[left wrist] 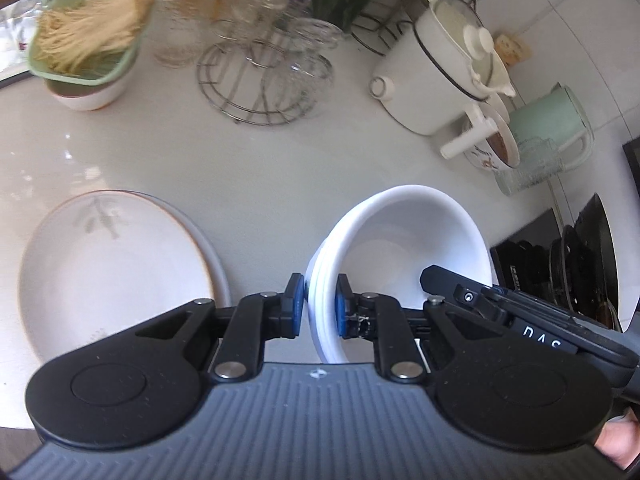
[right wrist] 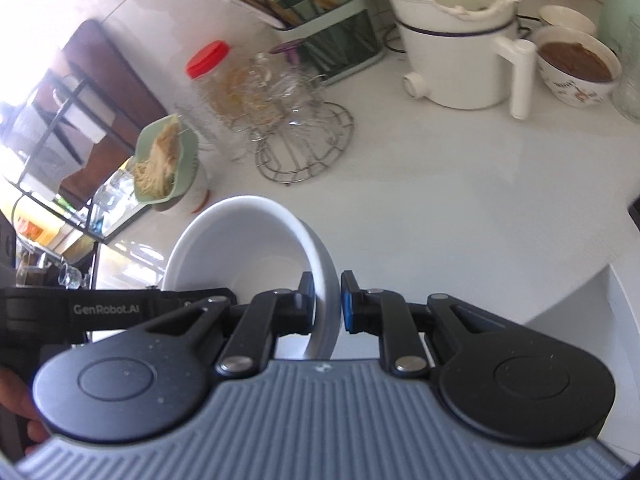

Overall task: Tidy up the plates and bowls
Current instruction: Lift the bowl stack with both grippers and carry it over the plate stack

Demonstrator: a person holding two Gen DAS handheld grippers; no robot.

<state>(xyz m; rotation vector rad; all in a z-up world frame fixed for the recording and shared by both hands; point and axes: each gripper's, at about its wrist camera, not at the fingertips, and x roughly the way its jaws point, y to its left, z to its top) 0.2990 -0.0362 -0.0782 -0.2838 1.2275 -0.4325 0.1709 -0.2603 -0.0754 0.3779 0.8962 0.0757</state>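
A stack of white bowls (left wrist: 404, 240) is held tilted above the white counter, gripped from both sides. My left gripper (left wrist: 320, 306) is shut on the stack's left rim. My right gripper (right wrist: 327, 304) is shut on the opposite rim of the same bowls (right wrist: 240, 240). The right gripper's body (left wrist: 520, 312) shows in the left wrist view and the left gripper's body (right wrist: 100, 308) shows in the right wrist view. A stack of cream plates with a leaf print (left wrist: 116, 272) lies on the counter left of the bowls.
Further back stand a green colander of noodles (left wrist: 88, 36), a wire rack with glasses (left wrist: 264, 76), a white electric pot (left wrist: 440, 64), a patterned bowl of brown food (right wrist: 576, 68), a mint kettle (left wrist: 556, 124) and a utensil holder (right wrist: 320, 32). A black stove (left wrist: 560, 264) lies at right.
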